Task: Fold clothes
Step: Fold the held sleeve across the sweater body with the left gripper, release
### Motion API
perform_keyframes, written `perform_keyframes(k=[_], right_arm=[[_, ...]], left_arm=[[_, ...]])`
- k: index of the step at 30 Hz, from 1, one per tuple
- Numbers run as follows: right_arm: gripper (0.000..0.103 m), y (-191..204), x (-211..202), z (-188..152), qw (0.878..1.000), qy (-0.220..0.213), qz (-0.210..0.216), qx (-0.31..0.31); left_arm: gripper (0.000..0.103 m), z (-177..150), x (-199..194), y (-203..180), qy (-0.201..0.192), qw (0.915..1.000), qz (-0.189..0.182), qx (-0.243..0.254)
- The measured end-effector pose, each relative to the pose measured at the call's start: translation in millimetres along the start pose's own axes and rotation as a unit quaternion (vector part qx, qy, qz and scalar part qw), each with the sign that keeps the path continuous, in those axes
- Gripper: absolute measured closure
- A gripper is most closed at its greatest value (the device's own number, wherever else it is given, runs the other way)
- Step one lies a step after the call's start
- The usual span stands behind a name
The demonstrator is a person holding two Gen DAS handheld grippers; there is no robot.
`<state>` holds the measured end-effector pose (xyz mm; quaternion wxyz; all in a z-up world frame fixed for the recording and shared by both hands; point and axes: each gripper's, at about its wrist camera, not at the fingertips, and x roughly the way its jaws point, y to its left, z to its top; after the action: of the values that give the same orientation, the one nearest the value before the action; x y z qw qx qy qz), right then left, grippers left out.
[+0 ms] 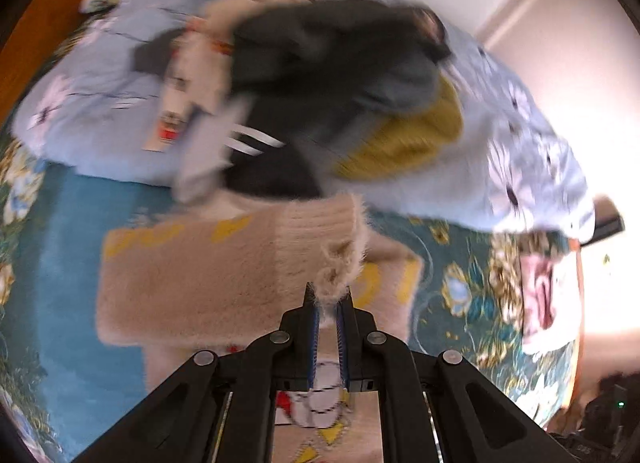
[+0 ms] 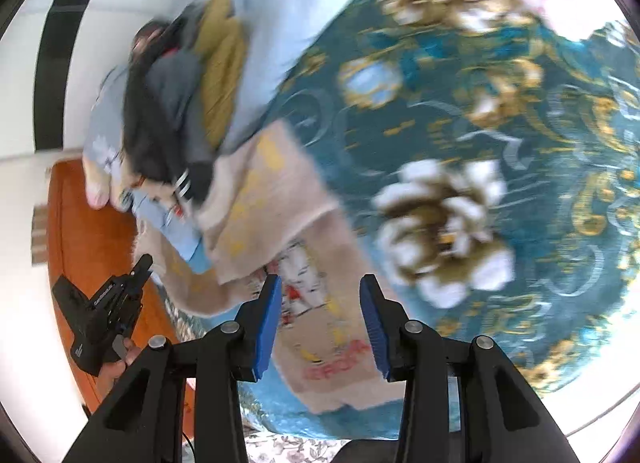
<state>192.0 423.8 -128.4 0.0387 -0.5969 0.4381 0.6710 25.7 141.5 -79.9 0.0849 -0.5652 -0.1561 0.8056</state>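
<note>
A fuzzy beige sweater (image 1: 192,275) with yellow marks and a cartoon print lies on the teal flowered bedspread (image 1: 72,263). My left gripper (image 1: 329,295) is shut on a furry sleeve end of that sweater, lifted off the bed. In the right wrist view the sweater (image 2: 280,199) spreads below my right gripper (image 2: 322,319), which stands open with nothing between its blue pads (image 2: 266,323). At the left of that view a hand holds the left gripper (image 2: 140,267) at the sweater's far edge. Both views are blurred.
A heap of clothes, dark grey (image 1: 332,63), black with white stripes and mustard yellow (image 1: 404,135), sits on a pale blue flowered quilt (image 1: 520,135) behind the sweater. A pink cloth (image 1: 540,291) lies at the bed's right. Orange-brown wood (image 2: 92,223) borders the bed.
</note>
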Motion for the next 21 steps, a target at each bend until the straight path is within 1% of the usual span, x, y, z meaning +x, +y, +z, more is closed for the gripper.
perform_keyframes(k=[2,4,7,9,13,16,17,18,20,21], right_arm=[[0.062,-18.1,-11.3,1.9,1.0,-0.007,-0.001,0.018],[0.062,-28.5,-16.7,2.7,1.0,-0.01,-0.001,0.026],[0.062,-39.2,-18.4,5.3,0.999,-0.007,-0.002,0.034],[0.062,-43.8,-18.2,7.8,0.999,-0.004,-0.001,0.036],[0.062,-45.1,-14.9,11.5,1.0,0.005,-0.003,0.027],[0.062,-40.7,-10.5,11.2,1.0,0.012,-0.009,0.015],[0.062,-39.7,-9.0,10.8,1.0,0.014,-0.01,0.014],[0.061,-38.7,-7.5,10.4,1.0,0.016,-0.012,0.014],[0.056,-36.8,-4.4,9.6,1.0,0.02,-0.014,0.014],[0.055,-36.5,-2.4,9.2,1.0,0.022,-0.012,0.018]], left_arm=[[0.095,-1.0,22.0,-24.4,0.021,0.9996,0.001,0.021],[0.095,-3.2,39.9,-40.9,0.041,0.9985,0.0,0.035],[0.095,-7.5,71.6,-62.6,0.071,0.9953,0.014,0.065],[0.095,-10.5,87.4,-66.8,0.09,0.9931,0.022,0.073],[0.094,-18.0,122.6,-63.5,0.143,0.9859,0.035,0.08],[0.092,-19.3,131.1,-57.3,0.168,0.983,0.026,0.07],[0.092,-19.3,127.3,-55.1,0.169,0.9834,0.018,0.063],[0.089,-19.3,123.4,-52.9,0.17,0.9838,0.009,0.055],[0.081,-19.2,112.0,-45.7,0.17,0.9847,-0.01,0.038],[0.073,-19.1,104.4,-40.6,0.168,0.9852,-0.021,0.028]])
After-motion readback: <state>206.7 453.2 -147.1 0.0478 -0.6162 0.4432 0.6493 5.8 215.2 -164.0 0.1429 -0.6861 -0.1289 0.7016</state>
